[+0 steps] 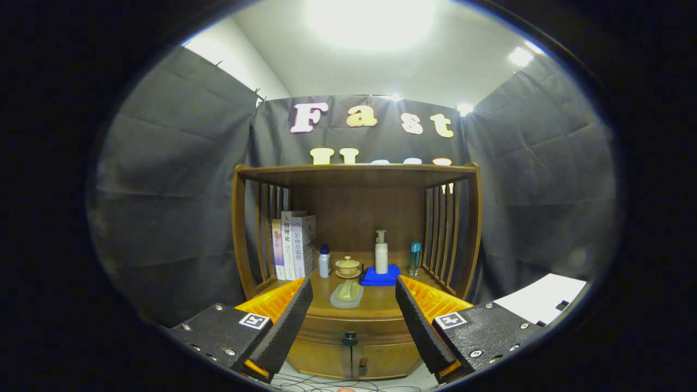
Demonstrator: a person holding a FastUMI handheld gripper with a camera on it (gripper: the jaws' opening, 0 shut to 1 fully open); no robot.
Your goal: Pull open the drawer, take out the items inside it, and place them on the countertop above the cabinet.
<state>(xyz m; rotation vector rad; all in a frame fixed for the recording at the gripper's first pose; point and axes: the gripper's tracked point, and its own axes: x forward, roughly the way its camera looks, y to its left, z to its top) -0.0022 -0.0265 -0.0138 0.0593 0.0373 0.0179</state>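
Observation:
A wooden cabinet (354, 348) stands ahead of me, with a shelf hutch above its countertop (375, 305). Its drawer (326, 331) is closed, with a dark round knob (349, 338) on the front. My gripper (354, 313) is open, held back from the cabinet; the knob sits between and beyond the fingers. On the countertop lie a pale green piece on a grey tray (347, 295), a lidded cup on a saucer (348, 267), a white pump bottle (381, 253) on a blue pad (380, 277), a small white bottle with a blue cap (324, 262) and a teal bottle (415, 258).
Three books (294, 245) stand upright at the countertop's left end against the slatted side. Below the drawer are cabinet doors with small handles (362, 367). Cables (326, 384) lie on the floor in front. A white surface (542, 302) sits to the right.

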